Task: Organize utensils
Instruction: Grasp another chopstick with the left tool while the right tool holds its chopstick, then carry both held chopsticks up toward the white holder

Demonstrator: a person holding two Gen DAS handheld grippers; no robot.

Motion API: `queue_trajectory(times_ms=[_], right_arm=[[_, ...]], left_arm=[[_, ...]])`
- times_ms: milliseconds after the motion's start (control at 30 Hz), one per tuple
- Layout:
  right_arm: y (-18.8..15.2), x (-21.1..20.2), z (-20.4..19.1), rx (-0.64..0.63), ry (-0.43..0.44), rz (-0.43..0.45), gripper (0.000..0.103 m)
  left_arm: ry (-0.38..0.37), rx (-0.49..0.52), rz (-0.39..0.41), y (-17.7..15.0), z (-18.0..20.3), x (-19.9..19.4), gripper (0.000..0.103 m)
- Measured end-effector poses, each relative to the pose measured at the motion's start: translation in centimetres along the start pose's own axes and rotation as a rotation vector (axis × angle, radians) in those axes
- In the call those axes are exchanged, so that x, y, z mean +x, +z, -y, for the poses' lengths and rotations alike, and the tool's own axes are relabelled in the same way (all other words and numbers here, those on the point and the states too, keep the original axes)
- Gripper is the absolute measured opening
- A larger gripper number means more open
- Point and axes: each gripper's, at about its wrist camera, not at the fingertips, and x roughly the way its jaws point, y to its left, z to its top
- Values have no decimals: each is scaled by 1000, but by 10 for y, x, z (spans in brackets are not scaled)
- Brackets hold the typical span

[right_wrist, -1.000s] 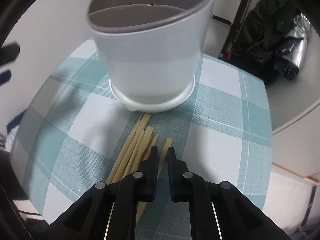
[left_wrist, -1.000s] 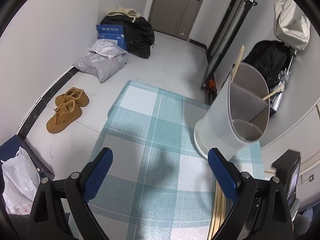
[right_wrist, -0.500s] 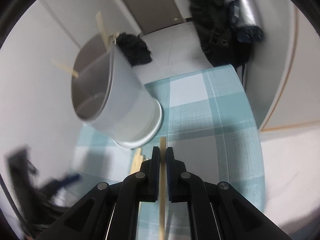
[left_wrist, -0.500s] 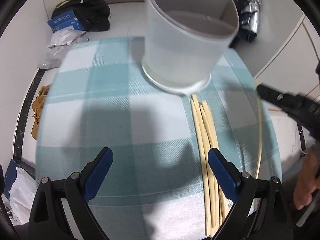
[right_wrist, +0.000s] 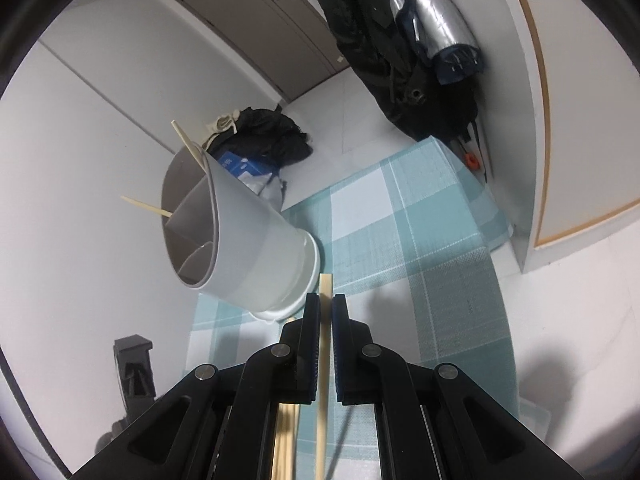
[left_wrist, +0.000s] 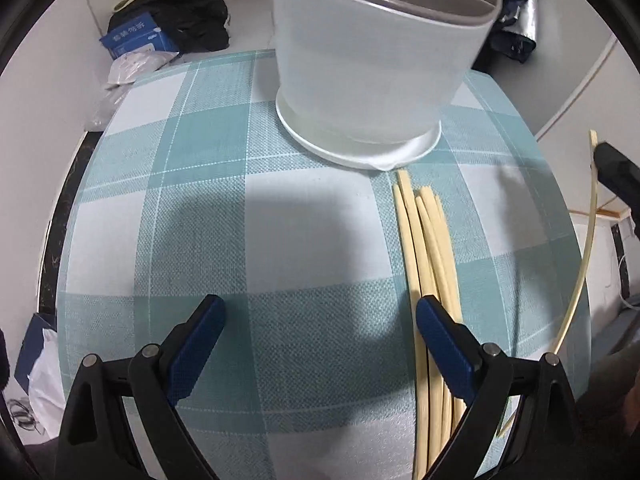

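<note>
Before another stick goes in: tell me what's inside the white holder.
Grey dividers split the white holder into compartments, and two chopsticks lean out over its rim. The compartment bottoms are hidden, so anything lying lower cannot be seen.

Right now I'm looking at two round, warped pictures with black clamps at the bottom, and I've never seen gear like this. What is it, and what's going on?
No robot here: a person holds a pair of hand-held tongs in each hand, and each carries a wide-angle camera looking along its fingers, which is why both pictures bulge.

One picture is from the left tongs. They are open and empty, pointing down at a teal checked tablecloth. On it stands a white utensil holder, with a bundle of loose chopsticks lying in front of it.

The other picture is from the right tongs. They are shut on one single chopstick, lifted off the cloth. Two more chopsticks already stand in the holder.
</note>
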Motion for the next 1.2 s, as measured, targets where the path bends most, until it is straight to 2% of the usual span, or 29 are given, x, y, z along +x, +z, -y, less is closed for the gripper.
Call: queue_trajectory(times_ms=[133, 233, 467, 567, 633, 667, 733, 833, 933, 1033, 1200], right_arm=[[1, -4, -5, -25, -1, 24, 5], [3, -6, -6, -37, 8, 43, 5], [3, -8, -3, -35, 14, 56, 5], [4, -9, 0, -32, 9, 60, 5], [6, -10, 2, -25, 10, 68, 5], [6, -11, 2, -20, 13, 70, 5], [6, -14, 2, -16, 19, 77, 5], [6, -17, 1, -24, 18, 86, 5], [4, -20, -1, -34, 18, 92, 5], [3, -25, -5, -54, 23, 102, 5], [-4, -34, -21, -117, 24, 137, 5]], left_arm=[[6, 1, 8, 5, 4, 2, 93], [54, 19, 24, 7, 14, 8, 94], [59, 39, 36, 20, 24, 12, 93], [53, 55, 58, 26, 27, 13, 79], [31, 49, 66, 29, 30, 12, 60], [34, 50, 75, 28, 31, 11, 55], [24, 54, 89, 29, 35, 9, 29], [21, 76, 80, 27, 44, 8, 2], [16, 70, 80, 23, 46, 6, 1], [6, 47, 121, 21, 40, -2, 1], [-46, 15, 259, 7, 33, -49, 1]])
